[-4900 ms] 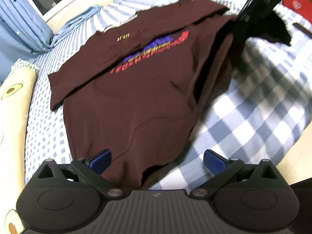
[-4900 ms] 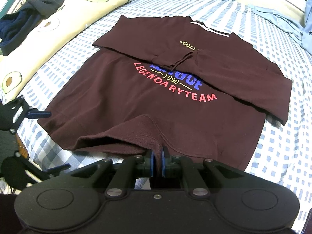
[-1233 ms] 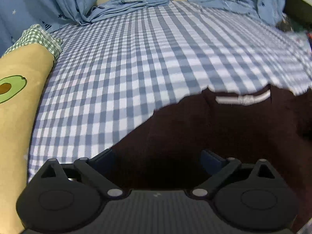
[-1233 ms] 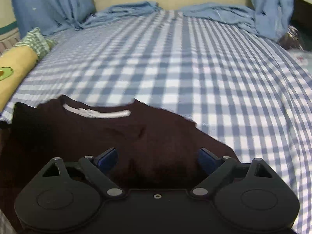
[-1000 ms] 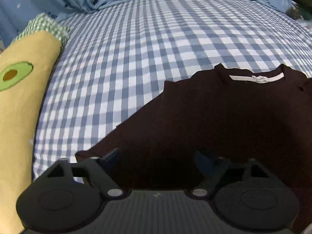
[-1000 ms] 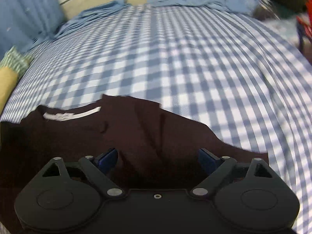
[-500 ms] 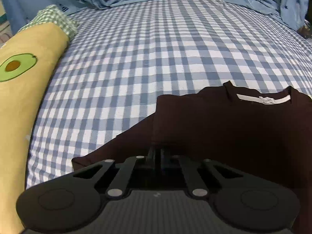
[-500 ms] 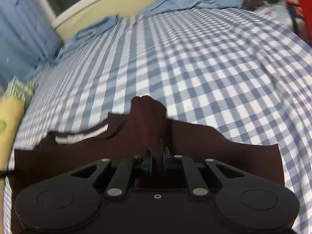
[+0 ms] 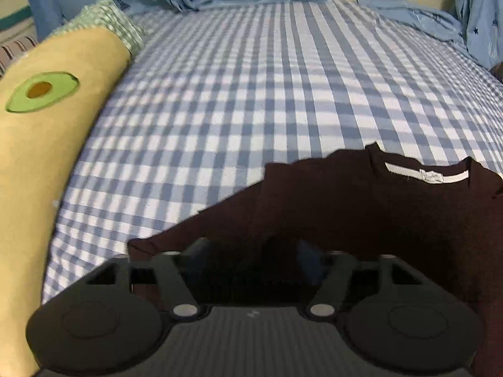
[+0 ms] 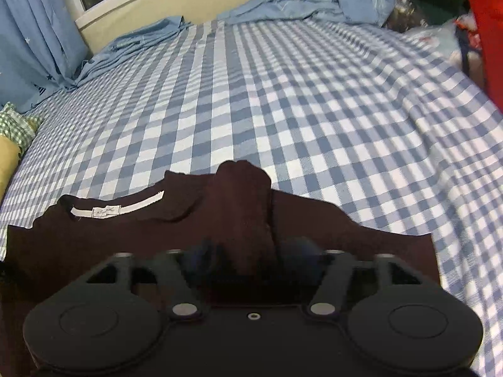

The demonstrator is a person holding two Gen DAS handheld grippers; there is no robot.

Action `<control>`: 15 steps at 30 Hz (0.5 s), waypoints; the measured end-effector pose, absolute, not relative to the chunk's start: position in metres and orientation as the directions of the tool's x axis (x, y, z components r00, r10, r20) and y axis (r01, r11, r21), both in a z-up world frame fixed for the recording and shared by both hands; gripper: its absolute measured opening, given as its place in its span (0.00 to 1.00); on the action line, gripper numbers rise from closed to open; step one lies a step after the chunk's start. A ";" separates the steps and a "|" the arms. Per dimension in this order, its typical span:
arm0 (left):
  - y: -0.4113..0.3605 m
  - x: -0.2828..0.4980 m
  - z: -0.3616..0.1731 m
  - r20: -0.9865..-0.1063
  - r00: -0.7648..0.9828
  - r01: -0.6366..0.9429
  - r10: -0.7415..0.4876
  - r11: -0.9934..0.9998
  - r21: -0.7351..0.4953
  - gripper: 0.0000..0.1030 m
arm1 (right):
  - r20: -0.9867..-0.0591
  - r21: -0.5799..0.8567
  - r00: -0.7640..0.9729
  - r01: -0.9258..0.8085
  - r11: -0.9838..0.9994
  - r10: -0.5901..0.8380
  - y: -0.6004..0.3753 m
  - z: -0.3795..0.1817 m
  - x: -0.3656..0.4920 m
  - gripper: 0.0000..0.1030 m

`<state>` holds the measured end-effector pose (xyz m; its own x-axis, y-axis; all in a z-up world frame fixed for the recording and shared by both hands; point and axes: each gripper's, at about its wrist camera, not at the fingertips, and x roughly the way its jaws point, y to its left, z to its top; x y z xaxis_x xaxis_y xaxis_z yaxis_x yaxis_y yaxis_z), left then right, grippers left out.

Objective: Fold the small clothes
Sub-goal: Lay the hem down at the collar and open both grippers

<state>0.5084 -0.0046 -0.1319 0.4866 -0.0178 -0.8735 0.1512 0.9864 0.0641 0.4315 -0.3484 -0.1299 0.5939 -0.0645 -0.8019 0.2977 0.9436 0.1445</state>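
A dark maroon sweatshirt (image 9: 361, 213) lies on the blue checked bed sheet (image 9: 251, 94), its white collar label (image 9: 427, 176) facing up. My left gripper (image 9: 254, 254) hovers over its near left shoulder area, jaws opening, blurred, with cloth under and between them but not pinched. In the right wrist view the same sweatshirt (image 10: 125, 238) shows its collar label (image 10: 116, 209) at the left. My right gripper (image 10: 251, 254) is also opening, and a raised hump of maroon cloth (image 10: 242, 194) stands between its fingers, loose from the pads.
A yellow avocado-print pillow (image 9: 47, 125) runs along the left of the bed. Light blue bedding (image 10: 283, 3) and star-print curtains (image 10: 31, 31) lie at the far end by the headboard. A red thing (image 10: 490, 31) sits off the bed's right side.
A second ago both grippers stood open over the cloth. Half a second ago both were shut on pinched folds. Now both have parted and the cloth is let go, leaving a hump on the right.
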 end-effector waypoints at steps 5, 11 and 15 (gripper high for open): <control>0.008 0.485 -0.119 -0.852 0.523 0.096 0.041 0.990 0.106 0.91 | -0.768 0.104 0.632 0.281 0.954 -0.103 -0.326 -0.116 0.415 0.95; 0.033 0.446 -0.118 -0.854 0.506 -0.001 0.116 0.991 0.134 0.99 | -0.766 0.047 0.631 0.242 0.969 -0.120 -0.288 -0.115 0.392 0.99; 0.045 0.421 -0.125 -0.871 0.466 -0.029 0.157 0.986 0.162 0.99 | -0.779 -0.018 0.609 0.213 0.977 -0.147 -0.259 -0.122 0.374 0.99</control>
<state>0.4211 0.0447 -0.1252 0.4658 0.1570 -0.8709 -0.0294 0.9863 0.1621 0.3737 -0.2588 -0.1221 0.6093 -0.1470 -0.7792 0.2132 0.9768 -0.0175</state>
